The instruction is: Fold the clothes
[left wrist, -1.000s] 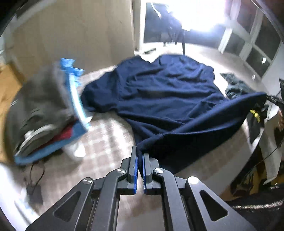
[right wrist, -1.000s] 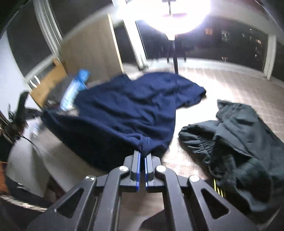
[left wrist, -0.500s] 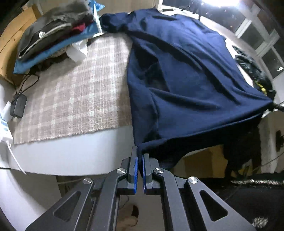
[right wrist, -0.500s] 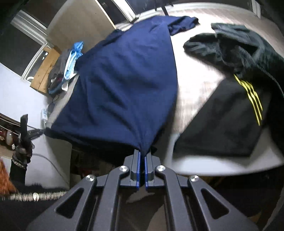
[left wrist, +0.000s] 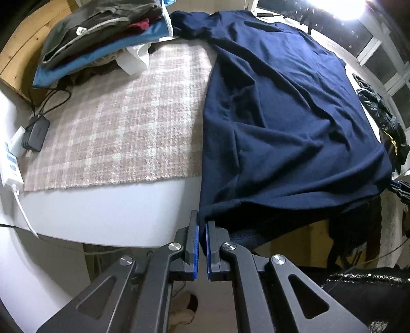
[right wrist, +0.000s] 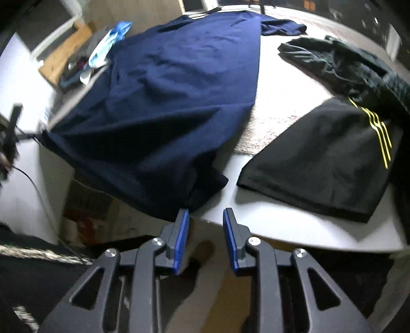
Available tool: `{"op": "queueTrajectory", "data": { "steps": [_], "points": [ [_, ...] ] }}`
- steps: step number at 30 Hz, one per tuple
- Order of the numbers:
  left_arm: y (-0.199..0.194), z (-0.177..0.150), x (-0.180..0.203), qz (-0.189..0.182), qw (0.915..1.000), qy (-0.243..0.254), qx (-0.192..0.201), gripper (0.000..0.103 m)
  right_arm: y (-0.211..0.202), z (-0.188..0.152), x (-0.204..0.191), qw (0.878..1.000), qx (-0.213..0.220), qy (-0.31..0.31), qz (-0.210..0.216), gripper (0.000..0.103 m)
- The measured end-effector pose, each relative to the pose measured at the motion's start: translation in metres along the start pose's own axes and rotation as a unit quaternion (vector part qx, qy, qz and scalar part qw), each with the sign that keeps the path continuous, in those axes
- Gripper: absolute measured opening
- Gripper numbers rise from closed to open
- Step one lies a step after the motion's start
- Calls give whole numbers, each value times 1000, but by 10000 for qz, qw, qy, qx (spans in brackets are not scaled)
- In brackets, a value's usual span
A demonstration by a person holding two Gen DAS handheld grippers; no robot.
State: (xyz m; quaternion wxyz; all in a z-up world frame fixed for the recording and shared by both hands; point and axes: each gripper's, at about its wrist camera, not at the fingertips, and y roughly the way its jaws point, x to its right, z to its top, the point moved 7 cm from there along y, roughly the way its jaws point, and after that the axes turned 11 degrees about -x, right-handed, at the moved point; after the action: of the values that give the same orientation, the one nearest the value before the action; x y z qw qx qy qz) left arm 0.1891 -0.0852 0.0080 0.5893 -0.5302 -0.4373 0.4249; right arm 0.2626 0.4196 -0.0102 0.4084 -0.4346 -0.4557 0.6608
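The navy shirt (left wrist: 282, 115) has its hem corner pinched in the left gripper (left wrist: 201, 228); the right gripper (right wrist: 206, 217) gapes wide, grasping nothing.

White table (left wrist: 107, 217), dark windows (left wrist: 371, 43), glaring light (left wrist: 343, 7)

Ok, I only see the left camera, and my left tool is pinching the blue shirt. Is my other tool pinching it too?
Observer: No. The right tool is open; the navy shirt has its corner beside one fingertip, unpinched.
Child: What's beside the shirt there?
Observer: A black garment with yellow stripes lies flat on the table, apart from the shirt.
Child: Anything behind that?
Observer: A crumpled dark garment, farther back.
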Motion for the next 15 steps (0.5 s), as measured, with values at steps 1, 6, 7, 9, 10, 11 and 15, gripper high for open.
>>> {"op": "queueTrajectory", "data": {
  "steps": [1, 6, 7, 9, 10, 11, 15],
  "points": [
    [-6, 1, 0, -35, 10000, -58, 51, 3, 2, 2, 0, 9999, 41, -77, -102, 27],
    [-29, 14, -3, 23, 9996, -100, 255, 3, 4, 19, -3, 9984, 296, -400, -266, 36],
    [-32, 14, -2, 48, 9996, -60, 268, 3, 2, 23, -6, 9977, 362, -506, -255, 36],
    [-35, 17, -1, 73, 9996, 14, 284, 3, -3, 28, -13, 9952, 526, -779, -254, 38],
    [-35, 19, -3, 72, 9996, 34, 287, 3, -4, 31, -15, 9938, 581, -915, -242, 39],
    [-36, 20, -5, 75, 9996, 42, 284, 3, -5, 34, -16, 9923, 619, -1050, -223, 43],
    [-35, 22, -6, 104, 9996, 69, 260, 3, -3, 40, -9, 9907, 548, -1240, -116, 43]
  ]
}}
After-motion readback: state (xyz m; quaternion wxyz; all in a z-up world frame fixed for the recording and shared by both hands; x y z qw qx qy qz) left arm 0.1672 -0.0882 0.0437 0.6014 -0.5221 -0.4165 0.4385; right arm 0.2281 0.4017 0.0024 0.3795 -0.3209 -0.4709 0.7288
